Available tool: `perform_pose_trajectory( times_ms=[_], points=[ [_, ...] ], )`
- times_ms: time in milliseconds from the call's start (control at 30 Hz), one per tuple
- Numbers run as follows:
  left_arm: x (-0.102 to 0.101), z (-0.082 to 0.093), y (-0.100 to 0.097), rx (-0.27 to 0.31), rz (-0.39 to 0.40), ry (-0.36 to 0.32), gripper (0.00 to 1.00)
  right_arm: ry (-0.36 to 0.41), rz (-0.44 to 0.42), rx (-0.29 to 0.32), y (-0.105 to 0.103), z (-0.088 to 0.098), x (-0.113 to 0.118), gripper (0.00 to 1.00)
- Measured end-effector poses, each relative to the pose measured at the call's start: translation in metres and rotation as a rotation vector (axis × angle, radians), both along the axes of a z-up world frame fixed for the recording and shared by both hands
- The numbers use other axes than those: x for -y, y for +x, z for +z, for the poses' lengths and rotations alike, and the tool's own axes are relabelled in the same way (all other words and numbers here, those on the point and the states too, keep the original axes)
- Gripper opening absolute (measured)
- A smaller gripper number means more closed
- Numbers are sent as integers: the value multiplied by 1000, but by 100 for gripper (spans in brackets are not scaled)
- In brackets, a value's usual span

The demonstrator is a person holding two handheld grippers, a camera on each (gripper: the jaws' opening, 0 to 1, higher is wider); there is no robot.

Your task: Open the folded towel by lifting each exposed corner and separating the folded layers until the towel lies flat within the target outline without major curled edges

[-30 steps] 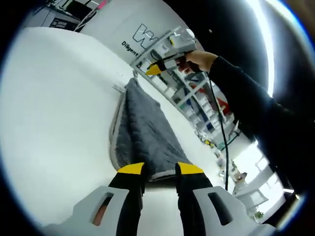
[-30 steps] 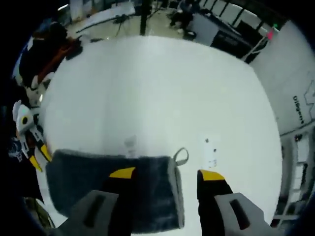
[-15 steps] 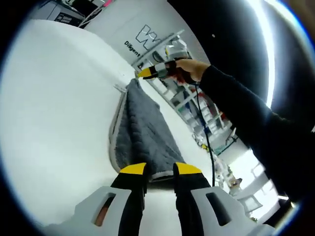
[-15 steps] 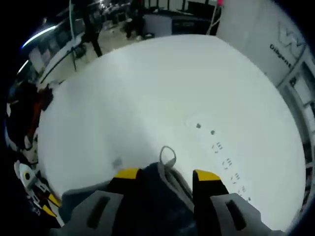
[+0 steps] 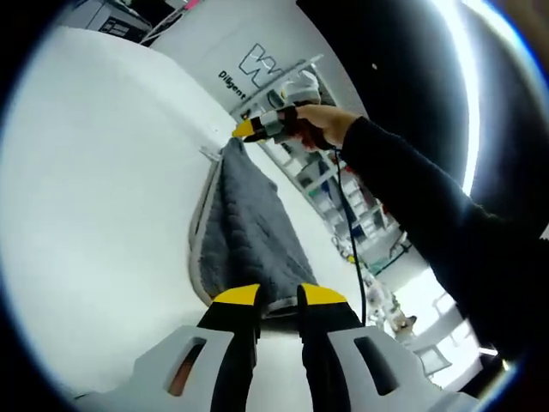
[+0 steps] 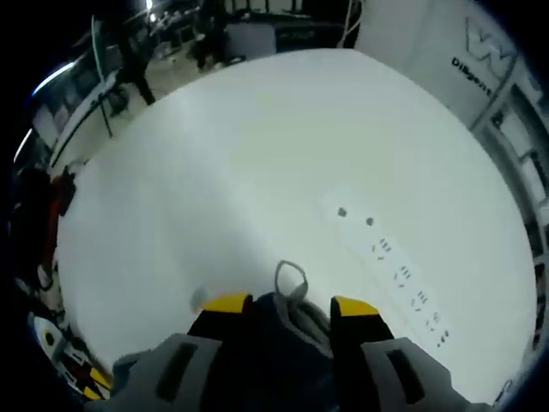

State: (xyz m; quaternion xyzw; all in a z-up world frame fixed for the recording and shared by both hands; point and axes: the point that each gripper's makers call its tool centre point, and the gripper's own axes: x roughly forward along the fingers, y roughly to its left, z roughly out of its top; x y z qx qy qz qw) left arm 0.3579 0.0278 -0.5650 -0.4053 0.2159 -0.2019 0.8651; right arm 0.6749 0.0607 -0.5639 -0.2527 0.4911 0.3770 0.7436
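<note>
The folded grey terry towel (image 5: 249, 240) lies on the white table (image 5: 103, 189), soft and limp, likely to sag, so it is best held at its corners, where the left gripper (image 5: 278, 296) and right gripper (image 6: 280, 302) each pinch one.

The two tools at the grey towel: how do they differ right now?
The left tool sits at the towel's near corner; the right tool is at the far corner, beside the hanging loop. The left tool's jaws stand closer together than the right tool's, with towel edge between them. Both have yellow tips and grey bodies, and both have towel between their jaws.
</note>
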Motion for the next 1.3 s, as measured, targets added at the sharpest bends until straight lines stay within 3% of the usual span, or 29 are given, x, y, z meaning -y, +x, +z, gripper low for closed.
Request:
perform_pose_trajectory(
  times_ms=[233, 467, 1100, 1300],
  points=[
    [1, 0, 0, 2, -2, 1, 13, -16, -34, -59, 12, -9, -5, 27],
    [0, -1, 1, 1, -1, 6, 10, -22, -30, -58, 17, -12, -6, 21],
    [4, -4, -1, -11, -9, 7, 11, -22, -14, -44, -20, -17, -1, 15],
    [2, -6, 0, -11, -1, 22, 3, -25, 11, -39, -27, -19, 0, 9]
  ],
)
